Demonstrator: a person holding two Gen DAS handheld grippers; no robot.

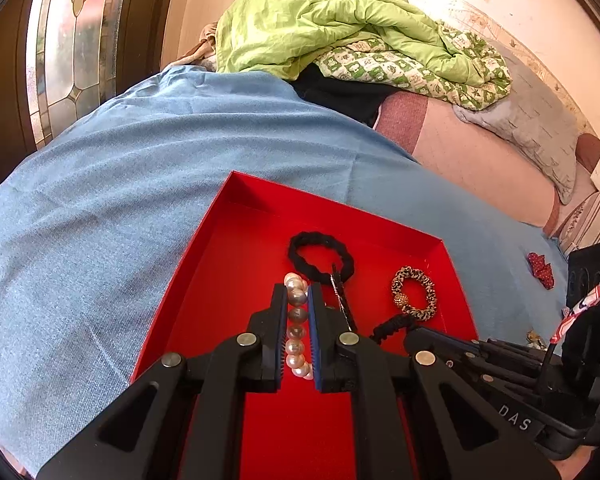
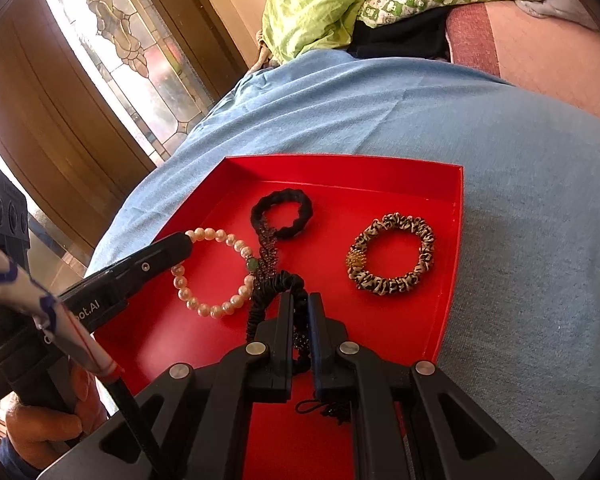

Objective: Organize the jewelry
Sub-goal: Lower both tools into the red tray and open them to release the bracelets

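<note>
Pearls sit pinched between my left gripper (image 1: 298, 300) pads: the pearl bracelet (image 2: 214, 272) lies flat in the red tray (image 2: 454, 240), its loop running along my fingers. My right gripper (image 2: 299, 304) is nearly closed on a black scrunchie (image 2: 278, 292) just right of the pearls. A leopard scrunchie (image 2: 392, 254) lies farther right, nearer my right hand.
</note>
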